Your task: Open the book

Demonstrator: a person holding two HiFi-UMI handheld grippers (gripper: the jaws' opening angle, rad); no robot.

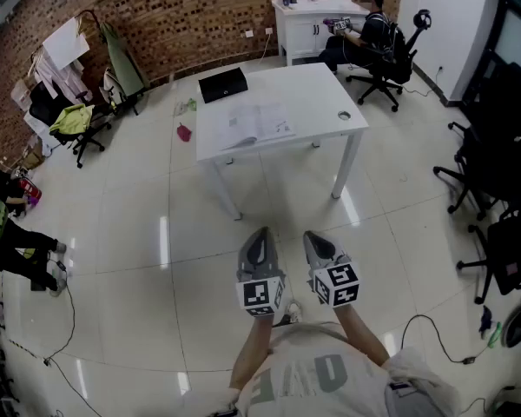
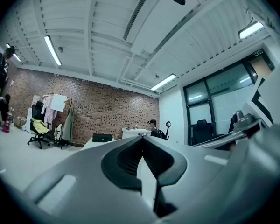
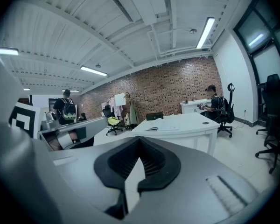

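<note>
Head view: left gripper (image 1: 260, 233), right gripper (image 1: 312, 235) both closed, empty, well apart from table (image 1: 330, 85). Book (image 1: 259, 126) looks already spread open; if reaching, part jaws only near page edge.

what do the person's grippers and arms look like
Both the left gripper and right gripper are grey wedges tapering to a tip, with black ribbed pads inside the jaws. Each carries a white cube printed with black square markers. The forearms are bare below a pale grey T-shirt.

Bright, even light from ceiling tubes (image 2: 52, 50); glare streaks on the floor (image 1: 164, 241); fisheye edges dark and bent.
</note>
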